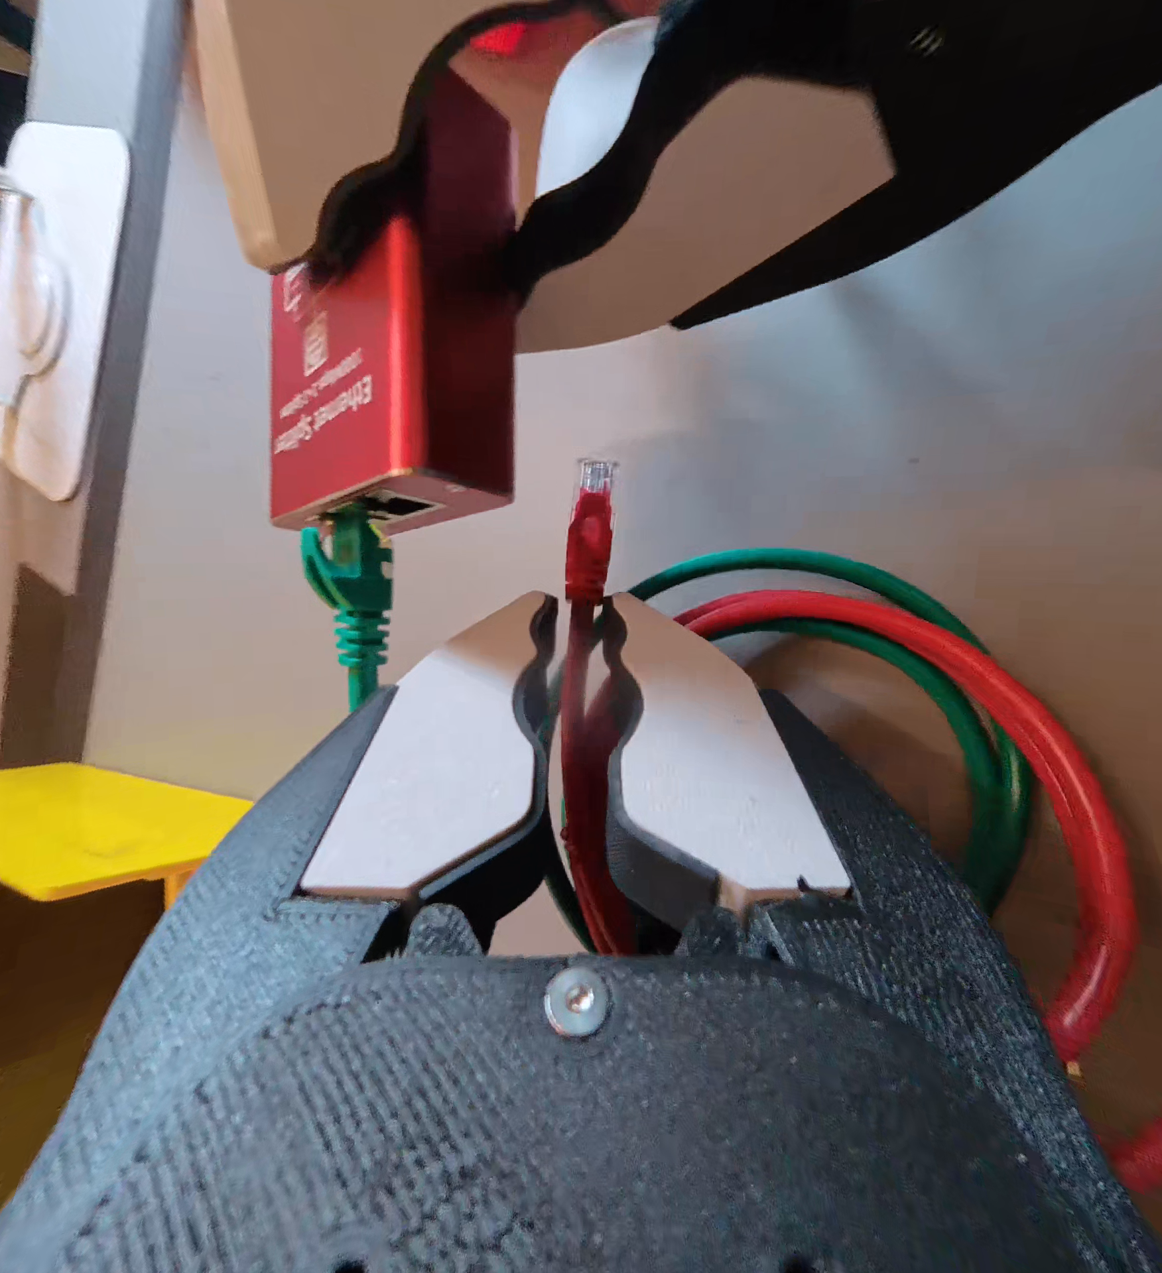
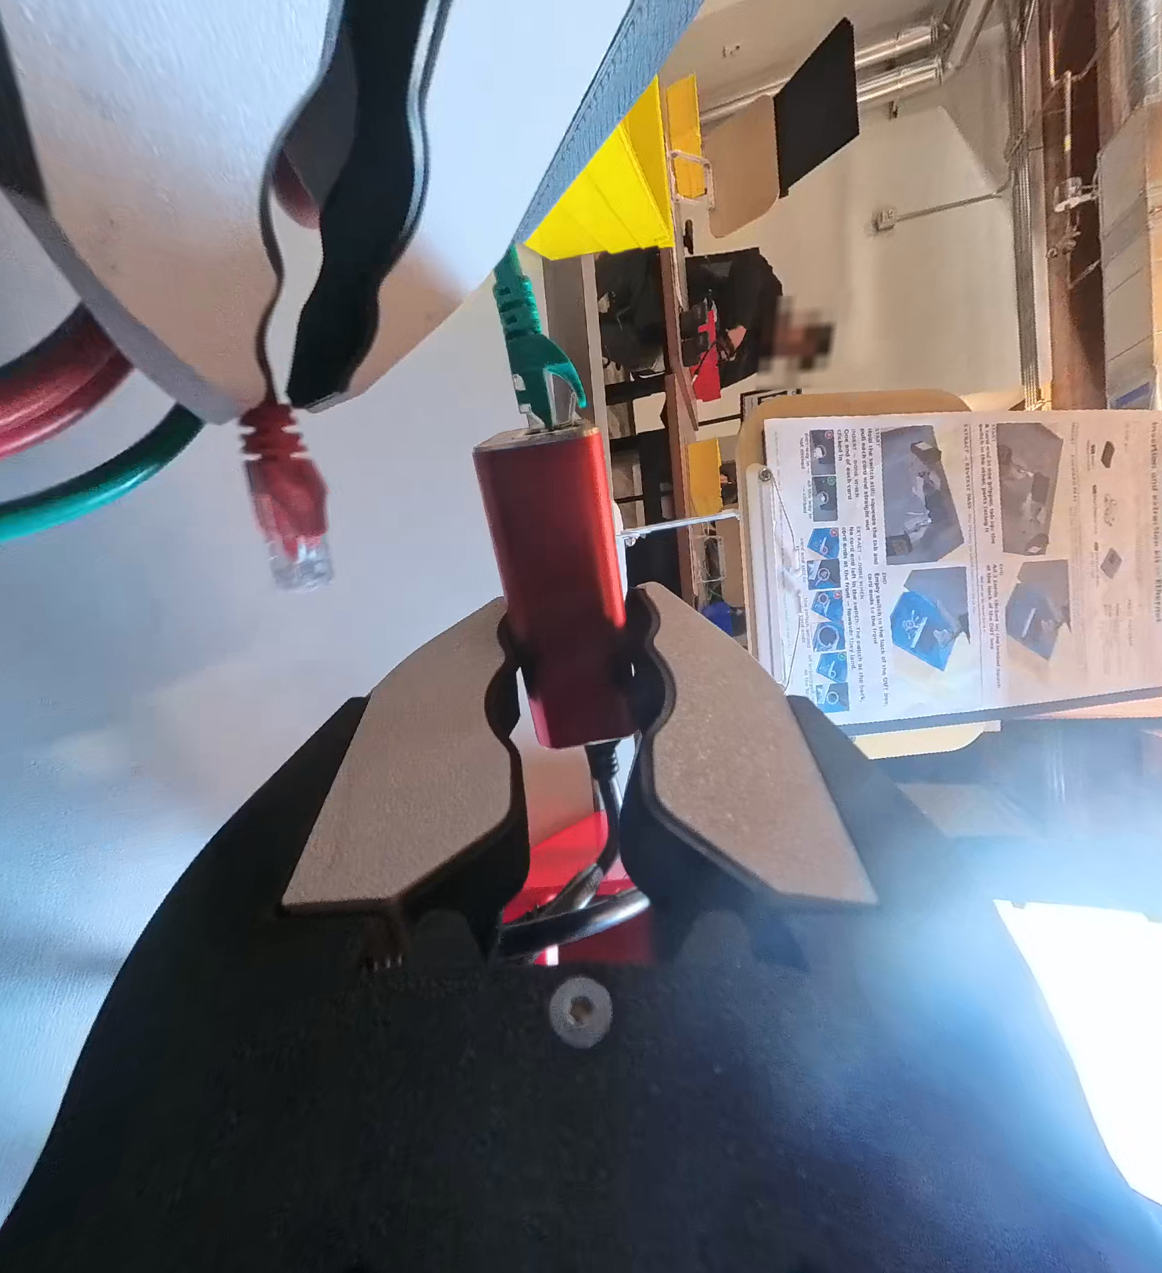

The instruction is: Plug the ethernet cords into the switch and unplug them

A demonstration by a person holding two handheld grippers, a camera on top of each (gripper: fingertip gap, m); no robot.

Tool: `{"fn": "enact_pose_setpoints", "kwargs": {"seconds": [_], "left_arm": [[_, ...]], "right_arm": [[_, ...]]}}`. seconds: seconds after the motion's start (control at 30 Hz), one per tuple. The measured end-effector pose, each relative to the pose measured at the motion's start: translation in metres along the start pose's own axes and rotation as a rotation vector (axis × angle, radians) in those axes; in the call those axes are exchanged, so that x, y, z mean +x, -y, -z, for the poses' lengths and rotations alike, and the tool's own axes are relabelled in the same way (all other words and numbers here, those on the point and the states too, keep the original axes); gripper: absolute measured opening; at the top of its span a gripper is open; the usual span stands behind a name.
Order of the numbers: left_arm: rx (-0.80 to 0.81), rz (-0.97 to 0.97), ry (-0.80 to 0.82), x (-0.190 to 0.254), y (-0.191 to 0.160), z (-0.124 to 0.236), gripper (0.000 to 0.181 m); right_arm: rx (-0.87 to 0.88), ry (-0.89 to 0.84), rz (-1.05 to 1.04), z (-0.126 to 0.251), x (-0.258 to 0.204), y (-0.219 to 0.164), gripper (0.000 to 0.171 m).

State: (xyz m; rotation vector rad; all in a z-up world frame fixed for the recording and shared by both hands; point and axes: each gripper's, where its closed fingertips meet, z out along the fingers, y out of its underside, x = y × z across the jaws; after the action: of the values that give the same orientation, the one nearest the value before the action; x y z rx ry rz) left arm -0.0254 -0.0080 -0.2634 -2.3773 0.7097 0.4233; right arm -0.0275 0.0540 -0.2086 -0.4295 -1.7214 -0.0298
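Both grippers raised, nothing resting on a table; background is a pale wall or surface, so places are given relative to the switch.

Right gripper (image 2: 568,661): closed on the lower half of the red switch (image 2: 551,551), port end pointing away from the camera. A black lead (image 2: 606,792) leaves the near end and runs back between the fingers.

Left gripper (image 1: 582,603): nearly shut, pinching the red cord (image 1: 588,723) just behind its plug (image 1: 590,530). Plug sticks out past the fingertips, clear tip forward. It sits beside the switch's port face, near but not touching, off to one side of the ports and not yet lined up.

Green cord (image 1: 354,572): plug seated in one port of the switch; in the right wrist view its boot stands out of the port face. A second port next to it looks empty.

Slack of both cords loops behind the left gripper.

Progress, as judged: if the plugging phase, one cord is in and the red one is next, needing a sideways shift to the free port, then a push. All unplugging would still remain. If instead the red was just pulled, the green remains; the views alone cannot settle which.

Room clutter behind: yellow bins (image 1: 47,840), a printed sheet (image 2: 964,551) on a board.
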Motion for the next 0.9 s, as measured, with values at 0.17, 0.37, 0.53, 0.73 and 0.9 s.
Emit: {"fn": "enact_pose_setpoints", "kwargs": {"seconds": [0.17,0.37,0.53,0.73,0.9], "left_arm": [[-0.048,-0.068,0.105,-0.007,-0.006,-0.011,0.018],[-0.088,-0.119,0.036,-0.003,-0.019,-0.023,0.01],[0.14,0.048,-0.181,0.007,0.005,0.018,0.01],[0.29,0.299,-0.359,-0.007,0.012,0.066,0.009],[0.091,0.339,-0.487,-0.011,-0.005,0.057,0.009]], "right_arm": [[-0.002,0.003,-0.005,-0.001,0.0,-0.002,0.028],[0.003,0.016,0.023,-0.003,-0.008,0.0,0.029],[0.014,0.01,-0.005,-0.002,-0.003,-0.003,0.028],[0.023,0.003,-0.005,-0.002,-0.004,-0.002,0.028],[0.045,-0.015,0.025,-0.004,-0.004,0.002,0.028]]}}
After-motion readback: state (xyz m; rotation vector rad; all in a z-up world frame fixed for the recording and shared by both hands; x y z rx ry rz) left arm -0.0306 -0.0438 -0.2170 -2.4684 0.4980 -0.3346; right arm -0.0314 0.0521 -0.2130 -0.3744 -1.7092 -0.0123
